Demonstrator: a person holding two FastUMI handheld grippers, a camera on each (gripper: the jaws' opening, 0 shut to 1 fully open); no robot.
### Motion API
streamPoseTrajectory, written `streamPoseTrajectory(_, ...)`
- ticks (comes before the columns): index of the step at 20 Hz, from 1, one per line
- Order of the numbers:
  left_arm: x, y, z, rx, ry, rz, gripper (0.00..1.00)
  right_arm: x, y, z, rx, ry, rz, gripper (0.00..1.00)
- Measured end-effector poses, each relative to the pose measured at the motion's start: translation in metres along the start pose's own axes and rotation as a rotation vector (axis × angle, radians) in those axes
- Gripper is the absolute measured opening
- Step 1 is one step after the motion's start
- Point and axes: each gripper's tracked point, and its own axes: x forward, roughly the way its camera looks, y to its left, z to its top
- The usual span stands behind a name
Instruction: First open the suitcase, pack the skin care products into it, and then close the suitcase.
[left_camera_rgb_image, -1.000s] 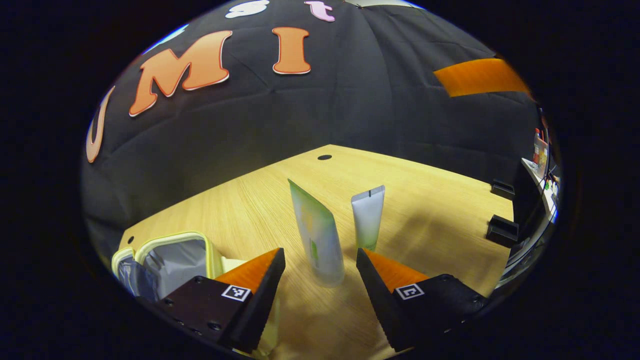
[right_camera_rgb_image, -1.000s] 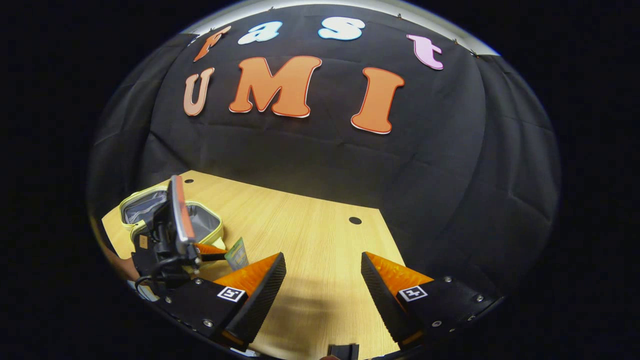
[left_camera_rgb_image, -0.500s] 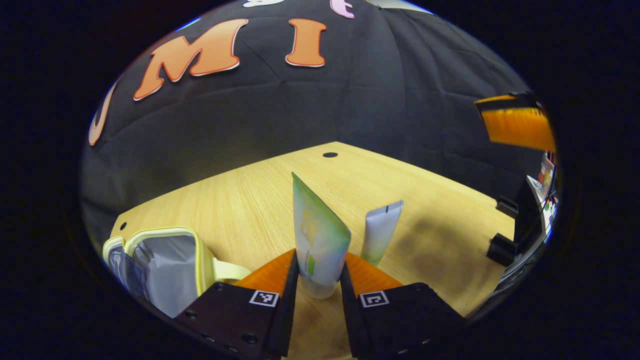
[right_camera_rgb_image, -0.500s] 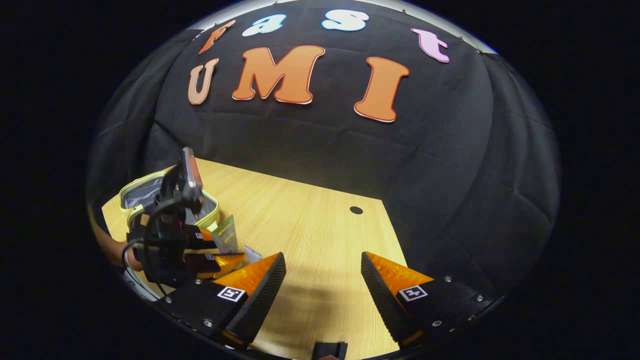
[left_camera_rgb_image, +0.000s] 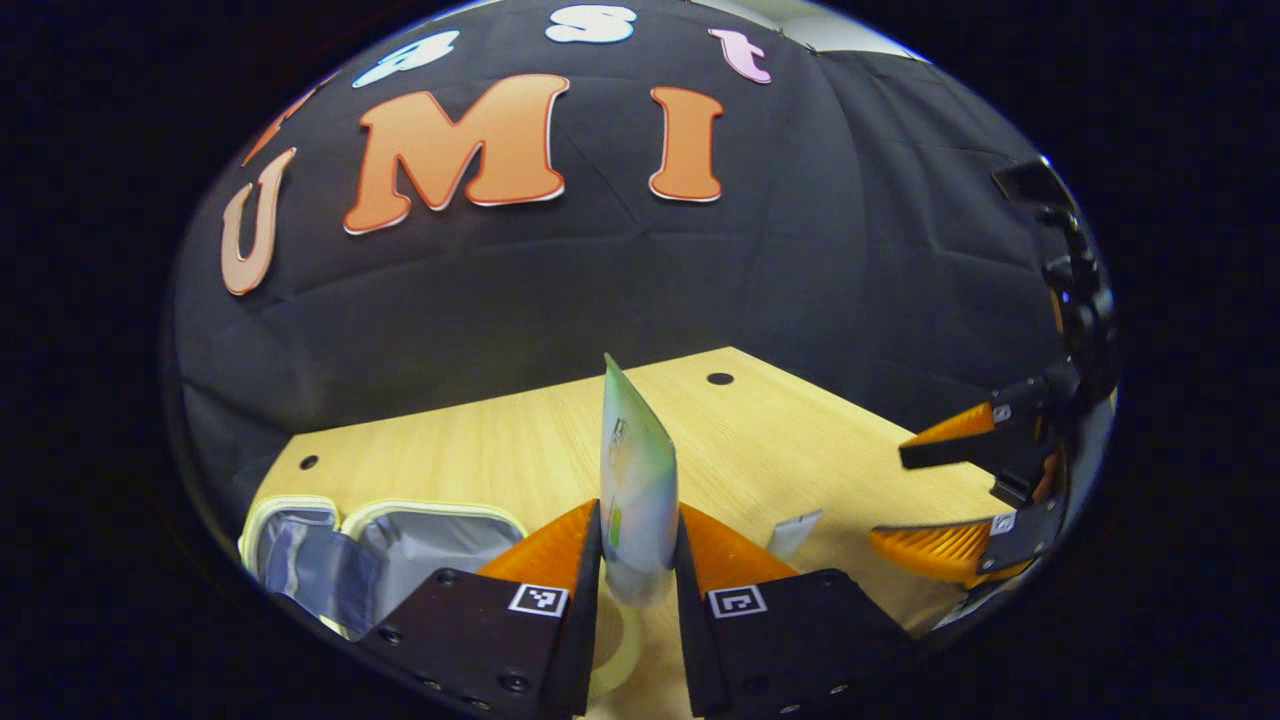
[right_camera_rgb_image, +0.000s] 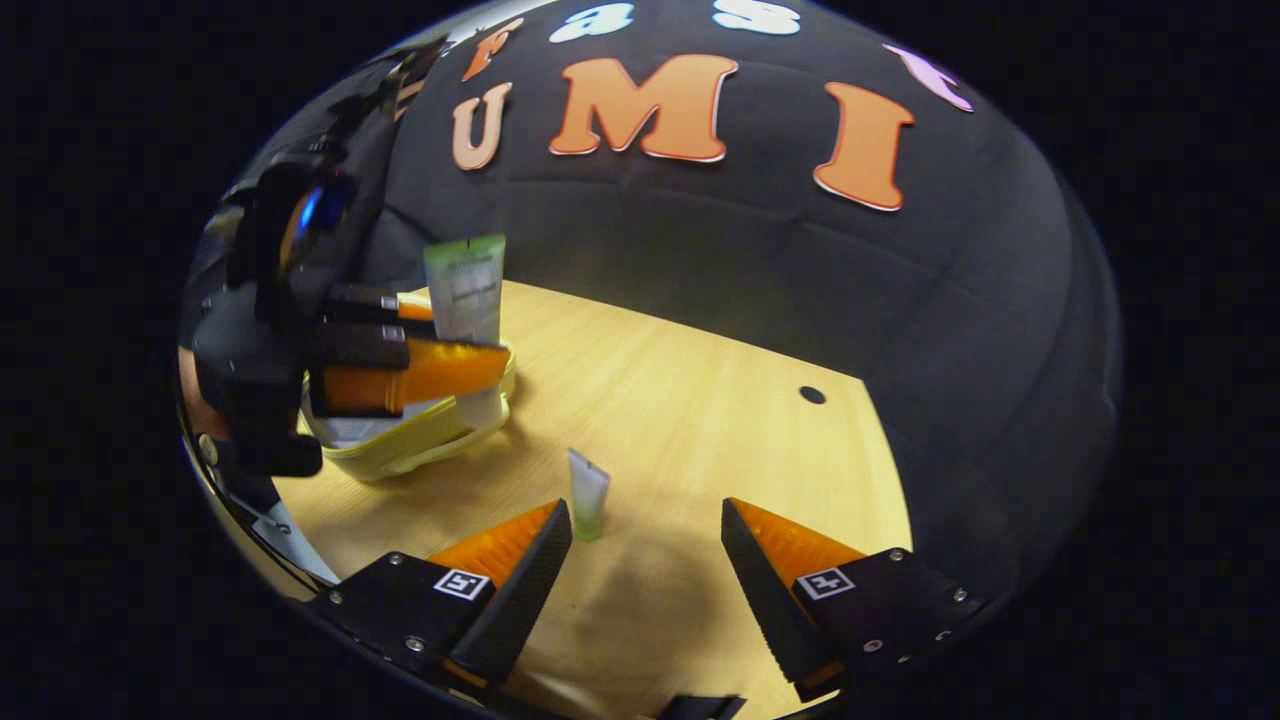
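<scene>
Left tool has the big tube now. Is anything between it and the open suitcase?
Nothing visible. The left tool holds the large tube upright, lifted beside the open suitcase. The small tube stands apart on the table, in front of the open right tool.

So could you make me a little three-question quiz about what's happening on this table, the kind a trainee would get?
1. True or false: the left gripper is shut on the larger tube.
2. Where does the smaller tube stand? A) inside the suitcase B) upright on the table C) between the right gripper's fingers
3. Fill in: the yellow-trimmed suitcase lies ____, its grey lining showing.

Key: 1 true. 2 B; it stands ahead of the right gripper, whose jaws stand wide apart. 3 open.
</scene>
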Motion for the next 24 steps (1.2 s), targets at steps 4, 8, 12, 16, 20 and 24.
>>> streamPoseTrajectory(4, -0.028, 0.037, -0.001, -0.005, 0.02, 0.119, 0.39, 0.031, 0.022, -0.02, -0.003, 0.042, 0.106, 0.93)
streamPoseTrajectory(8, -0.055, 0.082, -0.016, -0.029, 0.059, 0.239, 0.38, 0.055, 0.031, -0.028, -0.034, 0.071, 0.147, 0.81)
streamPoseTrajectory(12, -0.079, 0.123, -0.037, -0.061, 0.101, 0.315, 0.36, 0.069, 0.04, -0.042, -0.085, 0.119, 0.162, 0.65)
streamPoseTrajectory(16, -0.092, 0.153, -0.062, -0.068, 0.157, 0.332, 0.38, 0.076, 0.046, -0.048, -0.102, 0.146, 0.151, 0.58)
streamPoseTrajectory(20, -0.092, 0.173, -0.077, -0.073, 0.192, 0.321, 0.36, 0.088, 0.055, -0.043, -0.07, 0.162, 0.149, 0.35)
streamPoseTrajectory(24, -0.086, 0.179, -0.083, -0.073, 0.217, 0.252, 0.36, 0.076, 0.062, -0.03, -0.056, 0.164, 0.143, 0.33)
